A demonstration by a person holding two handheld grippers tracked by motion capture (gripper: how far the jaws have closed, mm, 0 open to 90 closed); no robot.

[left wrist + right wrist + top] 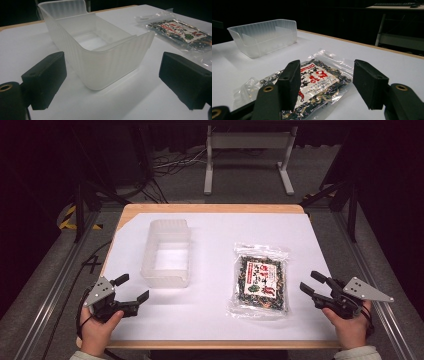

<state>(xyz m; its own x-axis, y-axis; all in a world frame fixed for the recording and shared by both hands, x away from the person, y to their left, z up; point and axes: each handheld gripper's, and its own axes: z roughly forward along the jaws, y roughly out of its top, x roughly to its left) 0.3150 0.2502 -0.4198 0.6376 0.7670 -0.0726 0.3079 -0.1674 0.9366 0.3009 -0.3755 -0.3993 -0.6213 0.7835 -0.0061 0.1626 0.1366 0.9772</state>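
Holding both tongs low over the table (215, 222), you have the left tongs (134, 288) spread apart, empty, near the translucent bin (166, 251). Your right tongs (311, 282) gape too, just beside the snack packet (260, 279), which lies flat right of the bin.

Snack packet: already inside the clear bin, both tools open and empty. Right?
Not quite. The snack packet lies flat on the white sheet, apart from the clear bin, which is empty, as the high view shows. The left tool and the right tool are open and empty.
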